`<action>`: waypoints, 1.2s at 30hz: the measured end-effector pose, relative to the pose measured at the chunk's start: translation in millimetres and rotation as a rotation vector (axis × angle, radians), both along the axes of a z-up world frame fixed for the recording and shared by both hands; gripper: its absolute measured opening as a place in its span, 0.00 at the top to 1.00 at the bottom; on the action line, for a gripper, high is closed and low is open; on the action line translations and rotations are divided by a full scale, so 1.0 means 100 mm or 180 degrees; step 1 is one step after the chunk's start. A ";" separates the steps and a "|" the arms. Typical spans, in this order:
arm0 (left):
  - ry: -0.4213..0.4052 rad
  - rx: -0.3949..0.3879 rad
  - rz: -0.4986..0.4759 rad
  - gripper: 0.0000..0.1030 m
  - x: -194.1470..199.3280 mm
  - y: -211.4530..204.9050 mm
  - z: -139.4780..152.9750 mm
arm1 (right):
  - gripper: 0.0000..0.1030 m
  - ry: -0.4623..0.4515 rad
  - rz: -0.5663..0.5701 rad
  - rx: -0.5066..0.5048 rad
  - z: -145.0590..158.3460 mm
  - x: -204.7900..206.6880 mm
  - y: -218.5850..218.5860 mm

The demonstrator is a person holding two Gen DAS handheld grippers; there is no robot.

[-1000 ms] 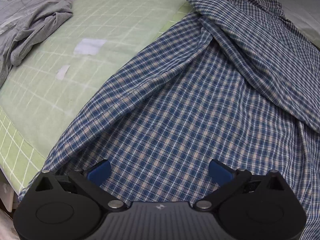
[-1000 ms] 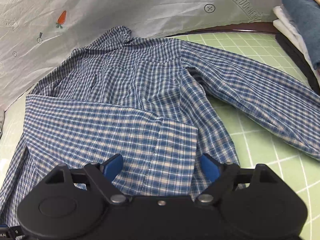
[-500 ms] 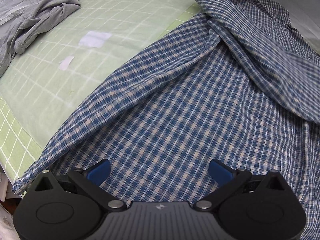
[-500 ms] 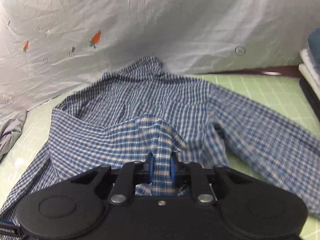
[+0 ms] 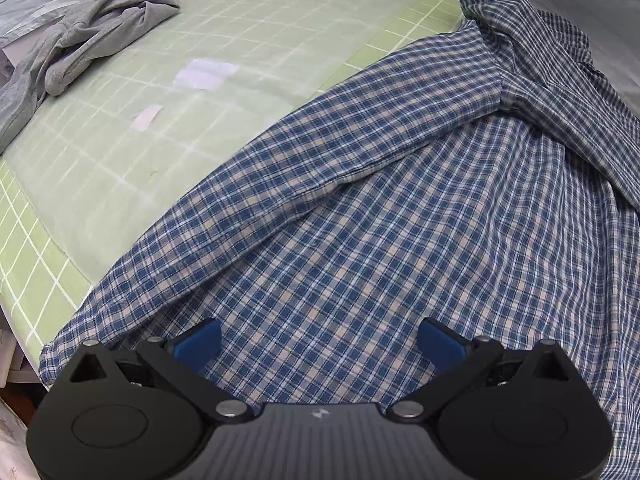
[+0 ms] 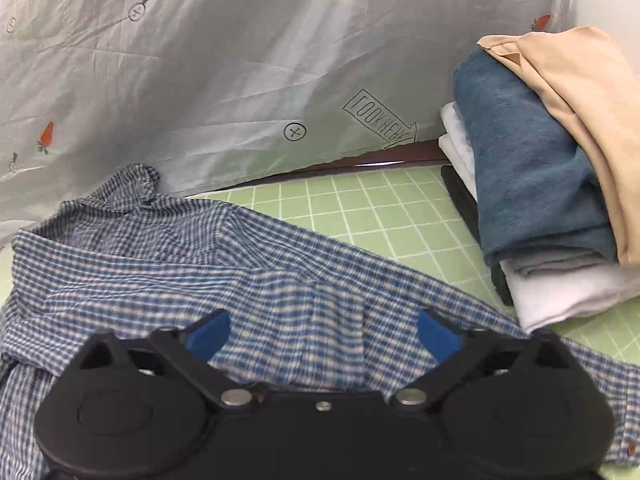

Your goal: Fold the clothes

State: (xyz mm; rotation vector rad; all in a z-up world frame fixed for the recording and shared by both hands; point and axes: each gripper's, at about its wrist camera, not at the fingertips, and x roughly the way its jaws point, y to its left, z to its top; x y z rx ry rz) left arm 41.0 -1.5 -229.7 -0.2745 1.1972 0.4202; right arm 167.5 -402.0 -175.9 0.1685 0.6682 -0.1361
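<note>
Where plaid shirt (image 6: 168, 264) sprawls, green grid mat (image 6: 360, 208); grey sheet (image 6: 240, 60) behind.

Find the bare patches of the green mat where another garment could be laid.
One lies between the grey garment and the plaid shirt. A smaller one sits between the shirt's sleeve, the backdrop sheet and the folded stack. The shirt crowds the rest.

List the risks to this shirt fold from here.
1. The right gripper is opening with nothing pinched, so the plaid shirt sleeve it hovers over may settle bunched.
2. The stack of folded clothes sits close; a sweep could topple it.
3. The shirt hem reaches the green mat edge and might slip off.
</note>
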 end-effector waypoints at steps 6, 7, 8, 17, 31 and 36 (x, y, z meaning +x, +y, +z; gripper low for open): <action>-0.0205 -0.0141 -0.0211 0.00 -0.19 0.01 0.10 | 0.00 -0.0086 0.0161 0.0285 -0.03 -0.48 0.31; -0.0276 -0.0173 -0.0244 0.00 -0.23 0.07 0.15 | 0.00 -0.0093 0.0188 0.0314 -0.03 -0.55 0.38; -0.0354 -0.0167 -0.0281 0.00 -0.27 0.13 0.21 | 0.00 -0.0096 0.0204 0.0344 -0.03 -0.61 0.44; -0.0845 0.0010 -0.0497 0.00 -0.41 0.80 0.60 | 0.00 -0.0026 0.0342 0.0533 -0.02 -1.03 1.25; -0.0848 0.0020 -0.1403 0.00 -0.46 2.32 0.74 | 0.13 0.0432 0.0217 0.1506 -0.30 -1.41 3.30; -0.0801 0.0024 -0.1471 0.00 -0.45 2.69 0.80 | 0.46 0.0707 0.0203 0.2001 -0.49 -1.45 3.80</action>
